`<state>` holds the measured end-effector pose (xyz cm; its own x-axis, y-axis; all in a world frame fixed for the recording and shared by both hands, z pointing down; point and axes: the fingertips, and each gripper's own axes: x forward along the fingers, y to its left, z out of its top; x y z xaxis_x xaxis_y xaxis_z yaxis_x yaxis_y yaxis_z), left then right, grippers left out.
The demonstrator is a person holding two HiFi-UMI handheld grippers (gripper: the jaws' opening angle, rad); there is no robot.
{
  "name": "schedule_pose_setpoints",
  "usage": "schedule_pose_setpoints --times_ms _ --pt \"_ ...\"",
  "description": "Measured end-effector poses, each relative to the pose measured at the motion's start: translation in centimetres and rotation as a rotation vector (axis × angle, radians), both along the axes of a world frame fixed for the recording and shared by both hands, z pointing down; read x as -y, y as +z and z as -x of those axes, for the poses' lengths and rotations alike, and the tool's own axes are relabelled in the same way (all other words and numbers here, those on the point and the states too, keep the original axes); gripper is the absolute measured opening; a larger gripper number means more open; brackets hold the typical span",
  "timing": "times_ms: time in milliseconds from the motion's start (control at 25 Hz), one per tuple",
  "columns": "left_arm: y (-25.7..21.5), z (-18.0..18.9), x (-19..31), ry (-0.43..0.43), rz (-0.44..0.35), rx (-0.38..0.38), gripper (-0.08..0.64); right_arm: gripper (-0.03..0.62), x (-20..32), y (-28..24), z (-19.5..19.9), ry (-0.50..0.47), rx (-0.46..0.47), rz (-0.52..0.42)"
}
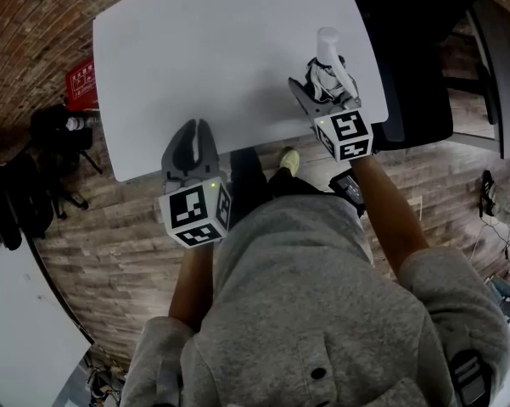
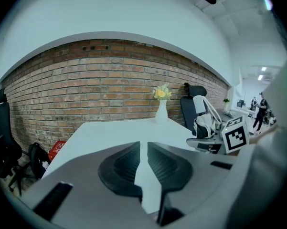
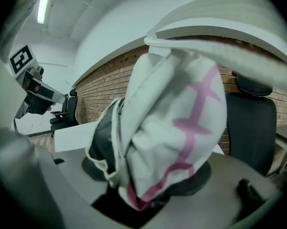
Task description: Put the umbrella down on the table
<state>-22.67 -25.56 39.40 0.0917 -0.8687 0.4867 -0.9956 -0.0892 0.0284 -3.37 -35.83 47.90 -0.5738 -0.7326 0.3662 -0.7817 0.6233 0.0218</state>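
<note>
A folded white umbrella (image 1: 326,68) with pink crossed lines (image 3: 174,137) stands upright between the jaws of my right gripper (image 1: 321,81), which is shut on it over the right part of the white table (image 1: 212,58). Its pale handle end (image 1: 327,39) points away from me. In the right gripper view the umbrella fills the jaws and hides both pads. My left gripper (image 1: 195,147) hovers at the table's near edge, its jaws nearly together with only a thin gap and nothing between them (image 2: 142,168). From the left gripper view, the right gripper and umbrella (image 2: 204,123) show at the right.
A white vase with yellow flowers (image 2: 162,106) stands at the table's far edge. A black office chair (image 1: 411,66) sits right of the table. A red box (image 1: 81,83) and dark bags (image 1: 55,134) lie on the wooden floor at left. A brick wall (image 2: 86,89) lies beyond.
</note>
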Motion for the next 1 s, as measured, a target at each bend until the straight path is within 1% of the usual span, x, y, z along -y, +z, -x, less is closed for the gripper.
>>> schedule_pose_setpoints --times_ms 240,360,640,840,1000 --pt "0.0 0.4 0.0 -0.01 0.0 0.001 0.054 0.302 0.6 0.2 -0.4 0.027 0.02 0.002" --pt "0.2 0.5 0.0 -0.012 0.005 -0.001 0.055 0.302 1.0 0.6 0.1 0.025 0.008 0.034" --pt "0.3 0.5 0.3 -0.011 0.007 -0.006 0.055 0.302 1.8 1.5 0.5 0.02 -0.013 0.06" --pt "0.2 0.4 0.5 -0.012 0.006 -0.005 0.055 0.304 2.4 2.4 0.1 0.038 0.006 0.12" --pt "0.1 0.3 0.8 -0.017 0.005 -0.005 0.055 0.304 3.3 3.5 -0.3 0.059 0.012 0.202"
